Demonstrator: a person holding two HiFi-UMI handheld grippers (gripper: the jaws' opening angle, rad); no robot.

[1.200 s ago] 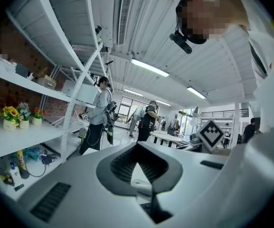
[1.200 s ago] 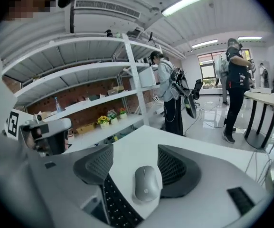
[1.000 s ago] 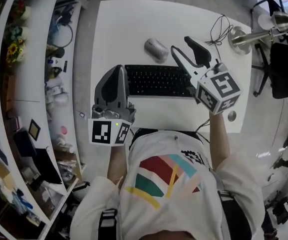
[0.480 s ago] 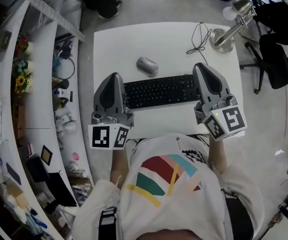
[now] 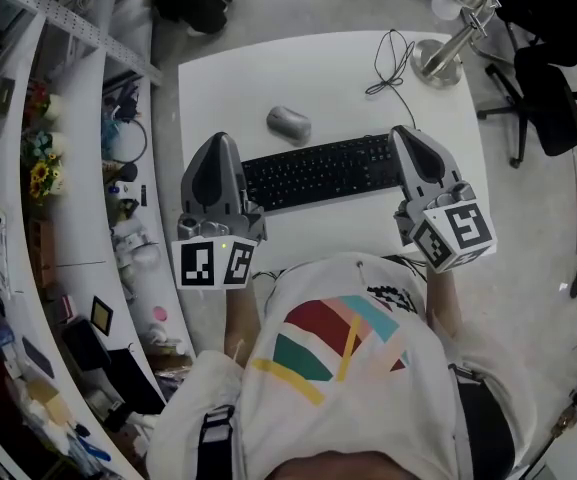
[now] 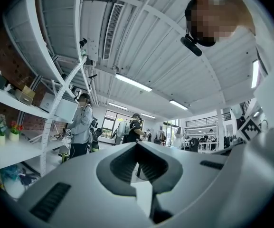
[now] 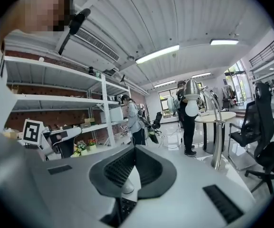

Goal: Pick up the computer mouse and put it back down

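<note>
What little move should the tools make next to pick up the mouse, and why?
Probably open the left tool and reach it past the end of the keyboard toward the mouse. The mouse lies free on the table beyond the keyboard, nearer that tool. Both tools are shut and empty; the right tool has just closed on nothing.

So the right gripper (image 5: 409,136) backed off from the mouse (image 5: 288,123) to the right end of the keyboard (image 5: 320,171), and its fingers (image 5: 420,160) just closed, empty.
</note>
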